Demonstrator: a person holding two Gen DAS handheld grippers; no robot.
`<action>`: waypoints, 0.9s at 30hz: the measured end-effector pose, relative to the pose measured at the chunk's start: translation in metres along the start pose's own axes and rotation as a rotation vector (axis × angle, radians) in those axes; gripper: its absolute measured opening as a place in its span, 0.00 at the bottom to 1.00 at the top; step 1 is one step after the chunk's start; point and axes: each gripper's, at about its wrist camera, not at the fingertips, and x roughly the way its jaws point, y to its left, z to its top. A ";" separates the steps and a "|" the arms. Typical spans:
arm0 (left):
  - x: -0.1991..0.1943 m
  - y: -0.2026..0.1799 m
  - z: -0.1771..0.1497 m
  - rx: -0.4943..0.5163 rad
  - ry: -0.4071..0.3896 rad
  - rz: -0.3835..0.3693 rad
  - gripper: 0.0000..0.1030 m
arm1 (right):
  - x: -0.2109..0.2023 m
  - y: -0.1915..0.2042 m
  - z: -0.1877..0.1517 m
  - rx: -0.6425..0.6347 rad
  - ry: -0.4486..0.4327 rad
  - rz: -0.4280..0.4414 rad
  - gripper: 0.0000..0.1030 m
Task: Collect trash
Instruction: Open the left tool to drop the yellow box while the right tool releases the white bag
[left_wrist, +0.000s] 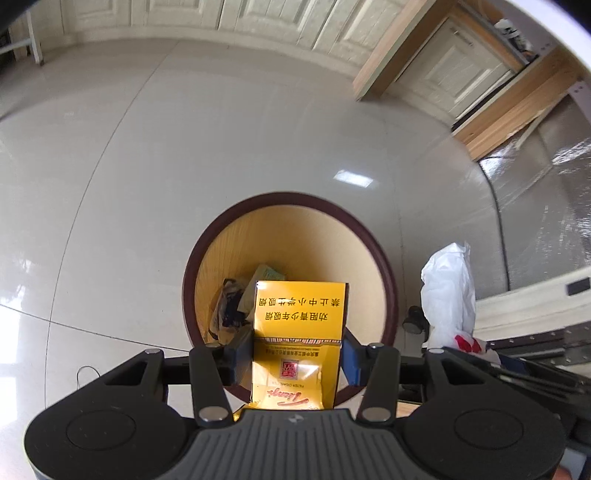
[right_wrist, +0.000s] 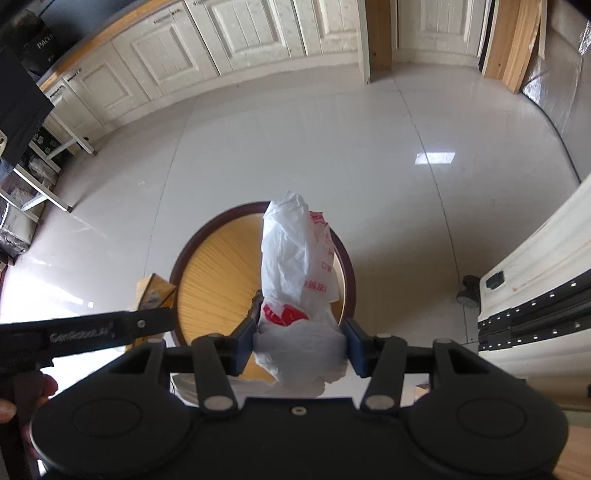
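1. Over the round bin (left_wrist: 384, 266), the left gripper (left_wrist: 295, 360) is holding a yellow cigarette pack (left_wrist: 297, 332). Its two pads are squeezing the pack's sides, so the pack is not falling yet.
2. The pack is sticking out past the fingers and pointing down into the bin's mouth. I think it is being held there so it can drop straight in.
3. Down in the bin, some crumpled wrappers (left_wrist: 231, 308) are lying at the bottom. The bin is far from full, so there is lots of room for more.
4. In the right wrist view, the right gripper (right_wrist: 300, 345) is pinching a white plastic bag (right_wrist: 295, 258) with red print. The bag is bunched up between the blue pads and is hanging over the same bin (right_wrist: 184, 258).
5. The two grippers are close side by side. The left one's black arm (right_wrist: 110, 328) is showing just beside the bin's left rim in the right view, and the bag is showing on the right in the left view.
6. The dark rim is the edge to watch. The bag is reaching toward the far right of the rim, so part of it may catch there.
7. The shiny tile floor (left_wrist: 184, 147) around the bin is bare and wide open.
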 end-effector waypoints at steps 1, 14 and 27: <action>0.005 0.002 0.002 -0.003 0.005 0.007 0.48 | 0.006 0.000 0.000 0.001 0.007 0.001 0.51; 0.045 0.016 0.024 -0.040 0.044 0.058 0.51 | 0.054 0.010 0.024 -0.073 0.011 0.000 0.53; 0.052 0.027 0.017 -0.010 0.091 0.081 0.69 | 0.069 0.010 0.025 -0.094 0.049 -0.043 0.65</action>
